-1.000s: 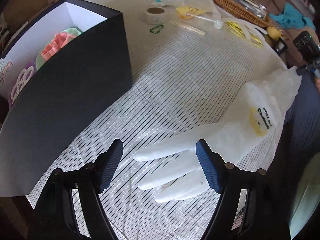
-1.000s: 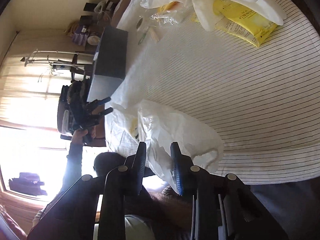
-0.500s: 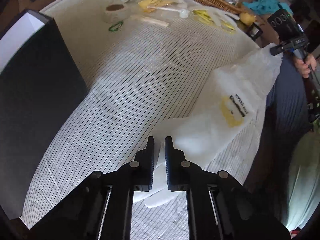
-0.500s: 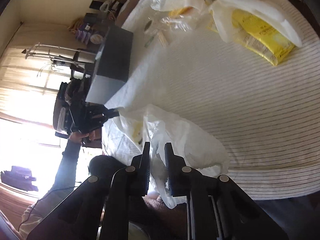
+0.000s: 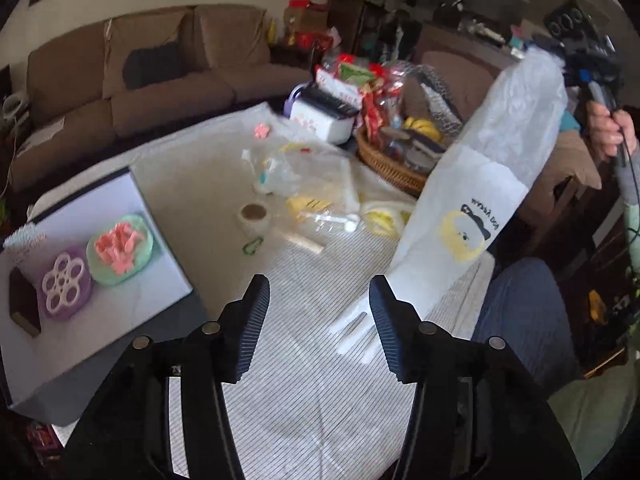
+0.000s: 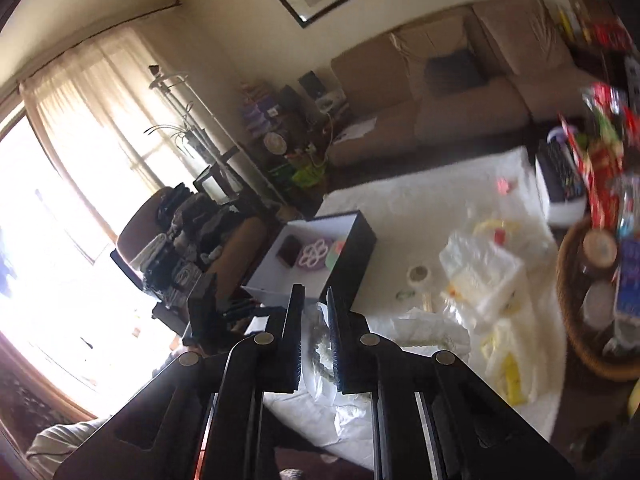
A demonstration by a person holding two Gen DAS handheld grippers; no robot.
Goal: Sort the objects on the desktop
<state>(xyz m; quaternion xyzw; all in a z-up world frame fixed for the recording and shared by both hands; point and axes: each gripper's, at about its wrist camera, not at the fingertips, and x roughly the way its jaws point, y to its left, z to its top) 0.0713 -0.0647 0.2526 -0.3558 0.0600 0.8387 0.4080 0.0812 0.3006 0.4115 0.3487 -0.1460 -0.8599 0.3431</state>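
The table [image 5: 304,412], under a striped cloth, carries the black box [image 5: 120,232] at its left edge and a wicker basket [image 5: 390,164] at the far right corner. The long plastic glove [image 5: 472,208] hangs above the near right edge, its fingers dangling just over the cloth. The right gripper [image 6: 314,336] has its jaws pinching the cuff; the left gripper [image 5: 318,320] hovers with jaws spread, holding nothing. Best to swing the glove over high, since loose bags [image 5: 304,176] and a tape roll [image 5: 254,216] lie mid-table, and feed its fingers into the box first.
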